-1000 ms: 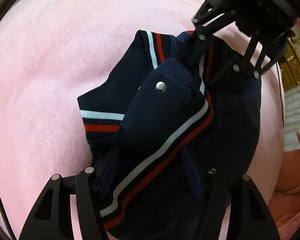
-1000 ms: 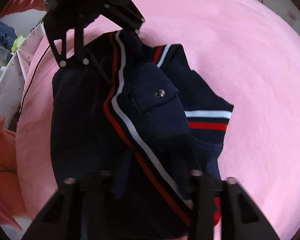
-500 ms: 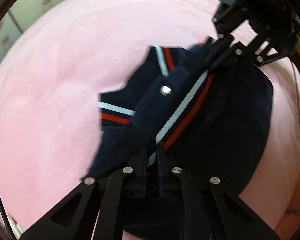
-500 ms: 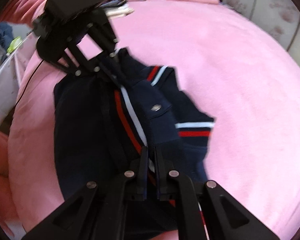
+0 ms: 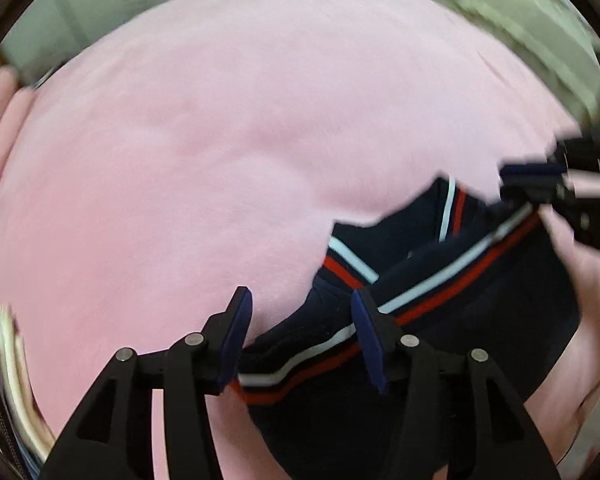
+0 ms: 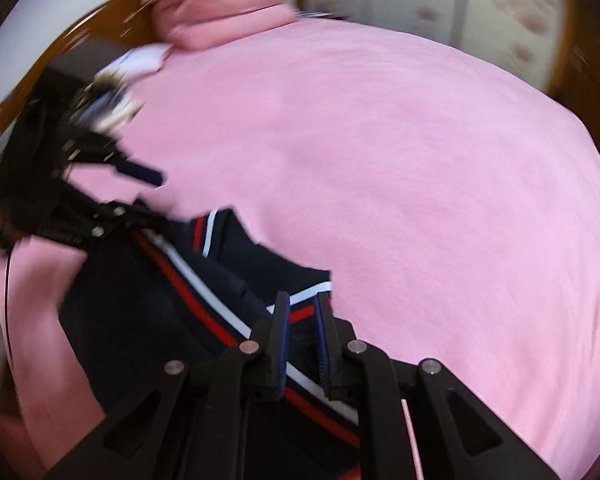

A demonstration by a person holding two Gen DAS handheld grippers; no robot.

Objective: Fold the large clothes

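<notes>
**Navy jacket folded on the pink bed, both grippers above it**

A dark navy jacket [image 5: 480, 320] with red and white striped trim lies folded on a pink bedcover [image 5: 220, 160]. In the left wrist view it fills the lower right of the bed surface, and in the right wrist view [image 6: 140, 320] the lower left. A long red and white band [image 6: 204, 280] runs diagonally across its top layer. A cuff with the same two stripes [image 5: 350, 264] sticks out at the jacket's edge toward the open stretch of cover.

The left gripper [image 5: 302, 336] hangs over the jacket's near corner. Its jaws are spreading apart. The striped band shows in the gap between the blue pads, but neither pad presses on the cloth. One pad [image 5: 236, 336] stands over bare bedcover just beside the jacket, and the other is over the stripes. The same gripper shows from the right wrist camera [image 6: 140, 192], blurred, at the jacket's far end.

The right gripper [image 6: 304, 332] is over the striped cuff. Its jaws stand narrowly apart and are widening. Navy cloth and stripes show through the slot, but I cannot tell whether the pads touch the fabric. From the left wrist camera it is a dark blur [image 5: 540, 184] at the jacket's far corner.

Beyond the jacket, at the far edge of the bedcover, lies a pink pillow [image 6: 220, 8]. Behind it is a pale wall with a faint floral print [image 6: 440, 8].
</notes>
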